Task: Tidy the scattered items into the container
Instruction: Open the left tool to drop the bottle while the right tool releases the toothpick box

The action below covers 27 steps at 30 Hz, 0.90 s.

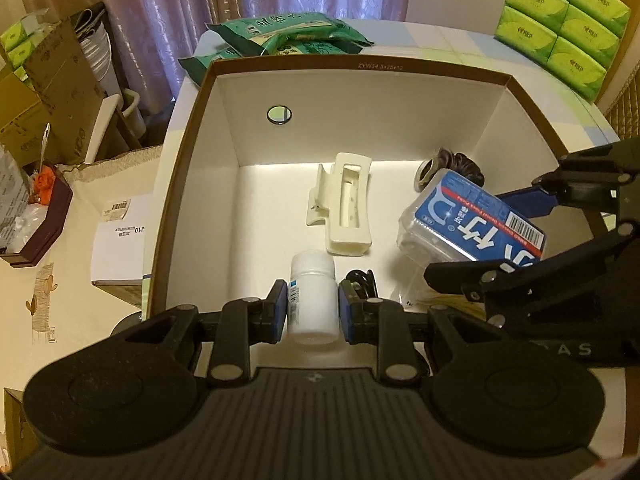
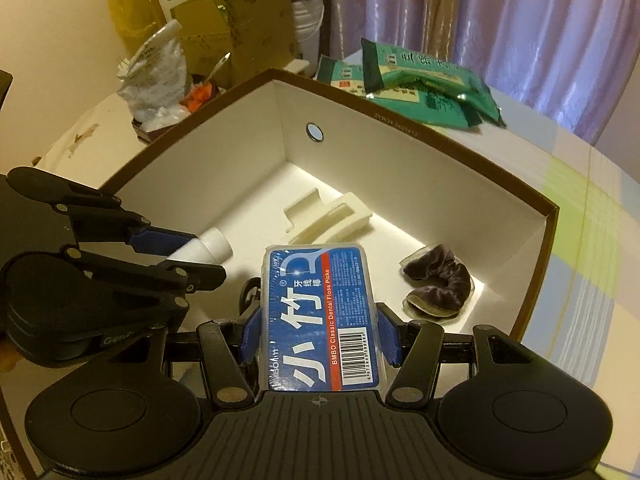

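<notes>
Floss-pick box (image 2: 320, 316), a flat clear-plastic rectangle with a glossy blue label, is clamped by the right claw (image 2: 318, 334), long axis running straight ahead along the fingers, above the white-lined cardboard container (image 2: 400, 168). Left claw (image 1: 313, 307) pinches a smooth white cylindrical bottle (image 1: 313, 296), cap pointing forward, over the container floor. Beyond both claws lie a cream plastic hair clip (image 1: 344, 208) and a dark velvety scrunchie (image 2: 440, 284).
</notes>
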{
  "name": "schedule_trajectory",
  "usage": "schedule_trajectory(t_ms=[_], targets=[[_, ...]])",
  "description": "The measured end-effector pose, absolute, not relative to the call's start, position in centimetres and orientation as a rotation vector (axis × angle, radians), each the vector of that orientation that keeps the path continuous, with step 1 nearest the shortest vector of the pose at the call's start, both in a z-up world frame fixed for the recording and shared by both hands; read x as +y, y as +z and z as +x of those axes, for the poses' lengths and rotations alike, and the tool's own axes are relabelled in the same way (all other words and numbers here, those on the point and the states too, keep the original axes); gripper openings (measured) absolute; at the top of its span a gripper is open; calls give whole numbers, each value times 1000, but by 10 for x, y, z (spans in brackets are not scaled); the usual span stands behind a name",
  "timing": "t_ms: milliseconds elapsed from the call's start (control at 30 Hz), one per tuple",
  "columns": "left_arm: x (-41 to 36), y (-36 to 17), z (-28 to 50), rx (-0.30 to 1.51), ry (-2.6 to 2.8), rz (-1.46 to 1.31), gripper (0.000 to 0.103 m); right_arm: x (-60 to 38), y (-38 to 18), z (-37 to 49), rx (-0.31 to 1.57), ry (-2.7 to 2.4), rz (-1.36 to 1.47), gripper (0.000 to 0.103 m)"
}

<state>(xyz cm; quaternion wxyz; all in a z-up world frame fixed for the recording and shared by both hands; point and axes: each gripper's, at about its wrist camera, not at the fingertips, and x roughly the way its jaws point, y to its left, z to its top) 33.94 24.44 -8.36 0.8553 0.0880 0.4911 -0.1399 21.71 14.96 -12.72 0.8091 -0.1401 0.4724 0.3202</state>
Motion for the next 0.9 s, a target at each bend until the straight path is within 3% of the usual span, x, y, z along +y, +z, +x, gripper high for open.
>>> schedule_trajectory(t_ms=[433,567,700,900], targets=[[246,-74,339,1034,-294,157,30,148,-129,221,996,696,-289,56],[248,-63,334,1029,-275,144,30,143,-121,218,950,709,-277,67],[252,-50,328,993,-239,157,51,135,-108,214,910,720,-251,77],[252,-30,313,955,-241,161,64,120,-86,195,860,743,-208,90]])
